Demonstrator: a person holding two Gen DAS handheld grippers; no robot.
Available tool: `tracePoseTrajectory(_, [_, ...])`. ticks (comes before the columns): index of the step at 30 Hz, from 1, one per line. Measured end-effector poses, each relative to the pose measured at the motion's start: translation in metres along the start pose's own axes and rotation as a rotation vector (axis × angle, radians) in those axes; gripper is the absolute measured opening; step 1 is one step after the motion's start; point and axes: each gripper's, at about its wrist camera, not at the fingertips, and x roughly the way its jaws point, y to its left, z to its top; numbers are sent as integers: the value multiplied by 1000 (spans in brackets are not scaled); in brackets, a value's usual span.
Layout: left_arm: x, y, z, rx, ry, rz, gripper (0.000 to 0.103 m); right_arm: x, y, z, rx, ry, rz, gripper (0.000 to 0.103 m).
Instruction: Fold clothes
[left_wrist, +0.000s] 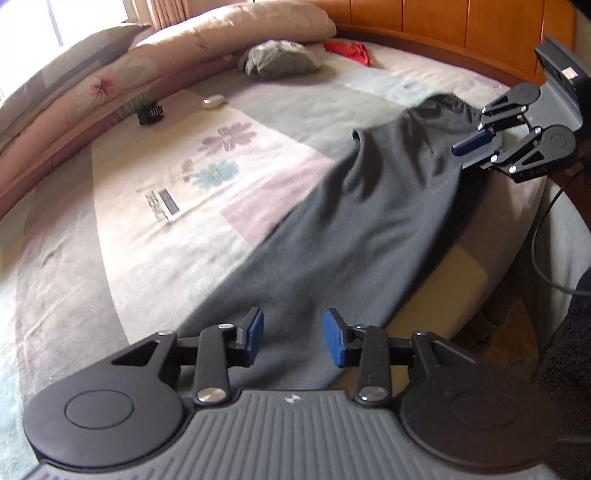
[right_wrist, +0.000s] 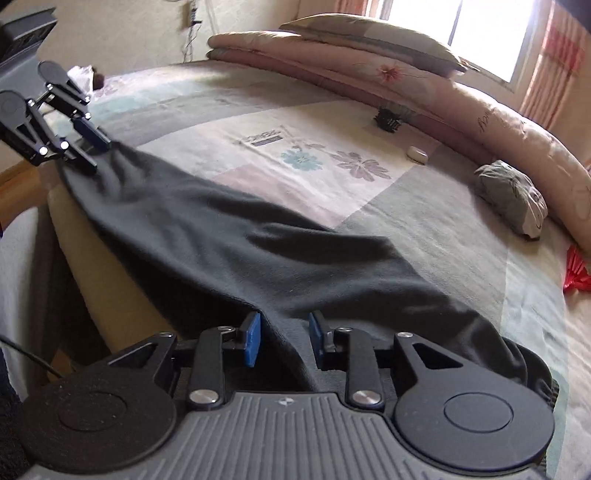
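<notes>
A long dark grey garment (left_wrist: 351, 221) (right_wrist: 221, 240) lies stretched along the near edge of the bed, over a patterned bedspread (left_wrist: 166, 177) (right_wrist: 332, 122). My left gripper (left_wrist: 293, 332) is open at one end, its blue pads either side of the cloth beneath. In the right wrist view that gripper (right_wrist: 92, 147) sits at the far, narrow end. My right gripper (right_wrist: 282, 338) is open at the other, gathered end, and a ridge of cloth rises between its fingers. In the left wrist view the right gripper (left_wrist: 469, 153) hovers at the far end.
A rolled grey bundle (left_wrist: 280, 59) (right_wrist: 509, 195) and a red item (left_wrist: 349, 51) (right_wrist: 576, 273) lie near the wooden headboard (left_wrist: 443, 22). A black clip (left_wrist: 150, 114) (right_wrist: 388, 120) and a small white case (left_wrist: 213, 101) (right_wrist: 417, 153) sit beside the folded quilt (left_wrist: 110, 92) (right_wrist: 369, 74).
</notes>
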Motion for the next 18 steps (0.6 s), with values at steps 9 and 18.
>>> tracePoseTrajectory(9, [91,-33,46,-15,-44,-204,45,49,-13,51,144,-66,65,35])
tracePoseTrajectory(18, [134,-16,31,-193,-29,-231,49,99,-39,42,242,0,12,23])
